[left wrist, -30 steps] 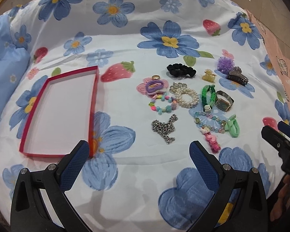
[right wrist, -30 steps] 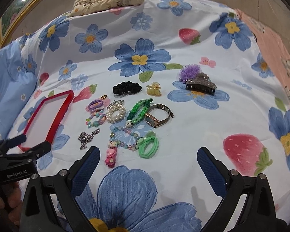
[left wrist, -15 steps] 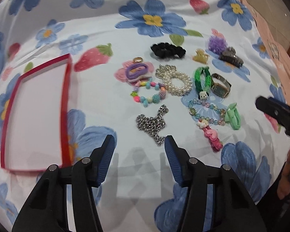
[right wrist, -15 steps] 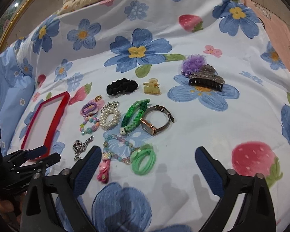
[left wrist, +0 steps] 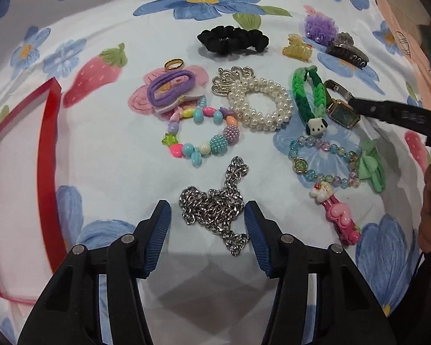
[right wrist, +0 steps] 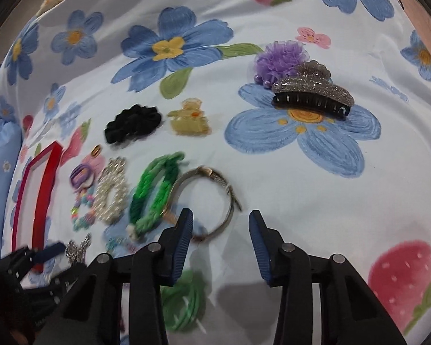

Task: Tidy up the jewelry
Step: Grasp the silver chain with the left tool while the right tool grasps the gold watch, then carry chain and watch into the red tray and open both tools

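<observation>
A silver chain (left wrist: 215, 205) lies bunched on the flowered sheet between the open fingers of my left gripper (left wrist: 207, 224), which straddles it without closing. A red-rimmed tray (left wrist: 47, 155) lies to its left. My right gripper (right wrist: 219, 230) is open just above a metal-band wristwatch (right wrist: 207, 198); its left fingertip (right wrist: 182, 230) overlaps the watch face end. The watch also shows in the left wrist view (left wrist: 343, 110), partly under the right gripper's finger. A green braided bracelet (right wrist: 155, 192) lies left of the watch.
Around them lie a pearl bracelet (left wrist: 260, 103), a coloured bead bracelet (left wrist: 201, 132), a purple hair tie (left wrist: 171, 87), a gold ring (left wrist: 173, 63), a black scrunchie (left wrist: 232, 38), a glitter claw clip (right wrist: 313, 92), a yellow clip (right wrist: 189, 118), a green hair tie (right wrist: 184, 299) and a pink clip (left wrist: 337, 215).
Both grippers have dropped closer to the sheet and narrowed. The left one moved forward until its fingers flank the silver chain. The right one moved down onto the wristwatch.
</observation>
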A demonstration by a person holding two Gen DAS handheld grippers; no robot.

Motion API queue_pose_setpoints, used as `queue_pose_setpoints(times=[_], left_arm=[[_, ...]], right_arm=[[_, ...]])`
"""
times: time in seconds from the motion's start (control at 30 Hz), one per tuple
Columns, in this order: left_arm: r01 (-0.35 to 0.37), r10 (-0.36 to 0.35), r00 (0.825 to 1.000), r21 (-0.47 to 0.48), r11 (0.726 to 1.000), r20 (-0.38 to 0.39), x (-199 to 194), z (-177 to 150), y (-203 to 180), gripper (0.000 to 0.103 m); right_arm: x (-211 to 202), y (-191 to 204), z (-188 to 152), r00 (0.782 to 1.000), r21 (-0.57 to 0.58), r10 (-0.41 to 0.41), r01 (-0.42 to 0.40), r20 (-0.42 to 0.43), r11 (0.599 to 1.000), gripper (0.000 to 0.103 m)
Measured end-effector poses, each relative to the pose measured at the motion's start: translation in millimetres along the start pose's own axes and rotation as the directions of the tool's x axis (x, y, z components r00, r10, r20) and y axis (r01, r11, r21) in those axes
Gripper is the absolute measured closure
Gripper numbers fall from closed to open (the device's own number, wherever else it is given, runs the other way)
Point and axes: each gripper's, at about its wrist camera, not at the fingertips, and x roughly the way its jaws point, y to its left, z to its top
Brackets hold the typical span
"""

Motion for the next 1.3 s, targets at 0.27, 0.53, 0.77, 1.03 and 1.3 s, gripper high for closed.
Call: queue_pose_setpoints(times=[0.27, 0.53, 0.77, 1.03, 1.3], left_arm=[[0.079, -0.079, 0.996, 0.007, 0.997, 0.049, -4.4, -1.3, -2.3, 0.081], [0.134, -0.128, 0.985, -0.040, 0.990, 0.118, -35.6, -9.1, 7.4, 0.084], [0.117, -0.097, 0.976, -0.093, 0.989, 0.192, -72.7, -18.2, 28.7, 0.084], [0.066, -0.012, 0.965, -0.200, 0.978, 0.260, -109.8, -32.1, 88.8, 0.084], [0.006, 0.090, 0.960, -0.341, 0.940, 0.265, -123.0, -51.7, 169.2, 0.084]], right_arm=[[-1.9, 3.7, -5.4, 0.999, 0.003, 0.022, -0.022, 0.028, 1.000, 0.100], [-40.0, 8.1, -16.8, 0.992, 0.019, 0.091, -0.093, 0.092, 0.995, 0.100], [-60.2, 53.5, -28.8, 0.974, -0.043, 0.210, -0.207, 0.083, 0.977, 0.100], [-62.1, 130.5, -36.7, 0.945, -0.150, 0.326, -0.318, 0.029, 0.936, 0.100], [-50.9, 222.4, -34.7, 0.906, -0.245, 0.421, -0.419, -0.047, 0.874, 0.100]])
